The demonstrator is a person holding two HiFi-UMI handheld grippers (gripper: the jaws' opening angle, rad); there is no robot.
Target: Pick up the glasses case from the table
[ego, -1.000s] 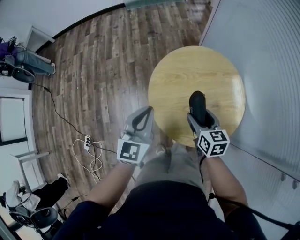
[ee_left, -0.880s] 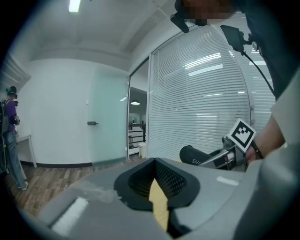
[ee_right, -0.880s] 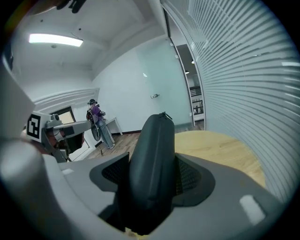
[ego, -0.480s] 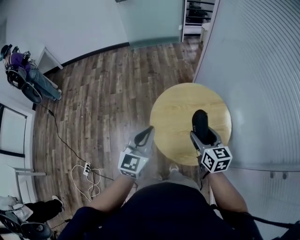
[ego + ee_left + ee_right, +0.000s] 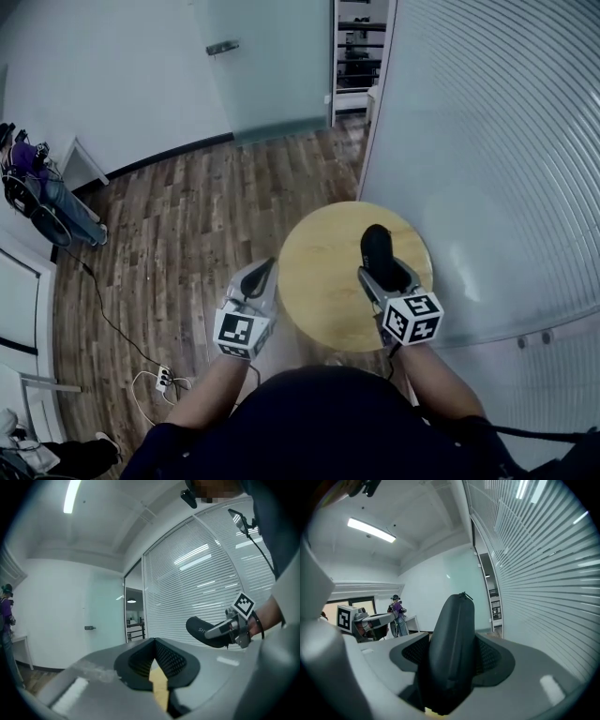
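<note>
The glasses case [image 5: 377,246], black and rounded, is grasped between the jaws of the right gripper [image 5: 384,274]. In the right gripper view both dark pads are seen pressed against its sides, and its far end is carried well beyond the jaw tips. The case is held clear of the round wooden table [image 5: 319,281], over the right part of the tabletop as seen from the head view. In the left gripper view it is seen in the air against the striped wall [image 5: 487,141], with no surface under it.

The left gripper [image 5: 263,272] is clenched on nothing: its pads are brought together at the tips and no object is seen between them. It is held at the left edge of the table, well apart from the case.

Far beyond the table a frosted glass door [image 5: 272,75] is set in the white wall. The wooden floor [image 5: 187,216] is spread out to the left. A white power strip [image 5: 161,378] with its looped cable is seen on the floor at the near left. A person in purple [image 5: 23,169] is seen at the far left edge.
</note>
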